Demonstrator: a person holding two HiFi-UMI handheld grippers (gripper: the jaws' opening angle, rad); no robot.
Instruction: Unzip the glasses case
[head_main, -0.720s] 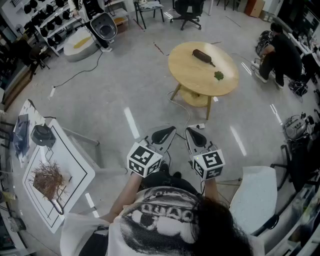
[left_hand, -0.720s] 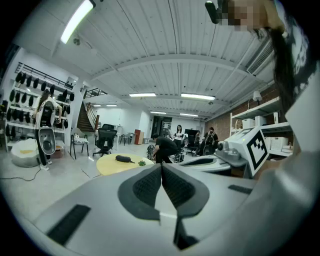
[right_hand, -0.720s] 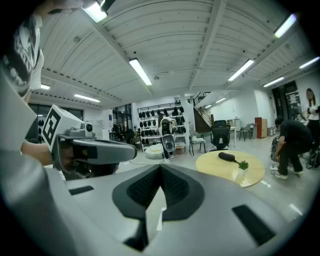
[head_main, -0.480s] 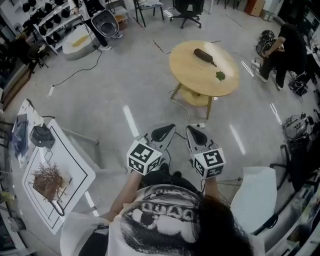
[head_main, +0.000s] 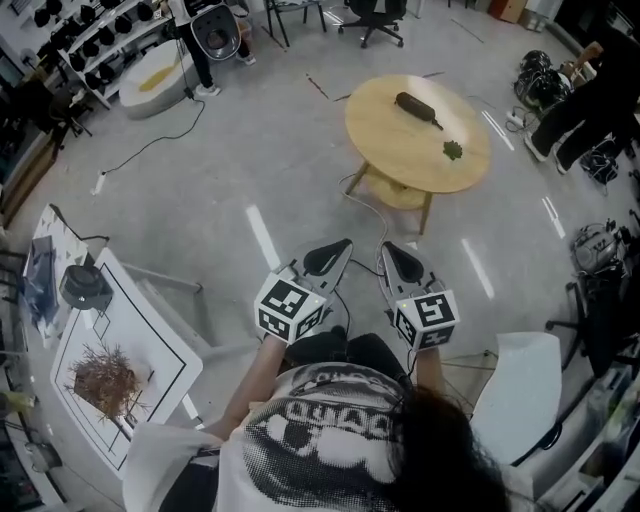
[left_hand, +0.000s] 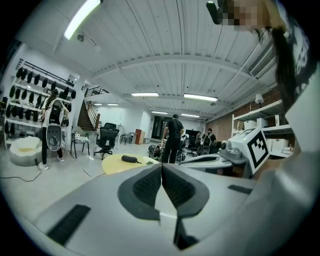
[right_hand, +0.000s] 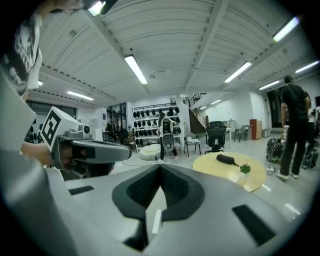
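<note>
My left gripper (head_main: 326, 258) and my right gripper (head_main: 401, 264) are side by side just in front of my body, above the grey floor (head_main: 250, 170), both pointing toward the far side of the room and slightly downward. In the left gripper view my jaws lie together along one thin seam, with nothing between them. In the right gripper view my jaws are likewise pressed together and empty. The glasses case (head_main: 418, 109), dark and elongated, lies on the far part of the round wooden table (head_main: 395, 145), well apart from both grippers and a little to the right of them. A small green object (head_main: 453, 150) sits on the same table, near the case on its right. A white board (head_main: 150, 335) carrying a brown tuft (head_main: 105, 378) stands at my near left, and a white chair (head_main: 520, 385) at my near right.
</note>
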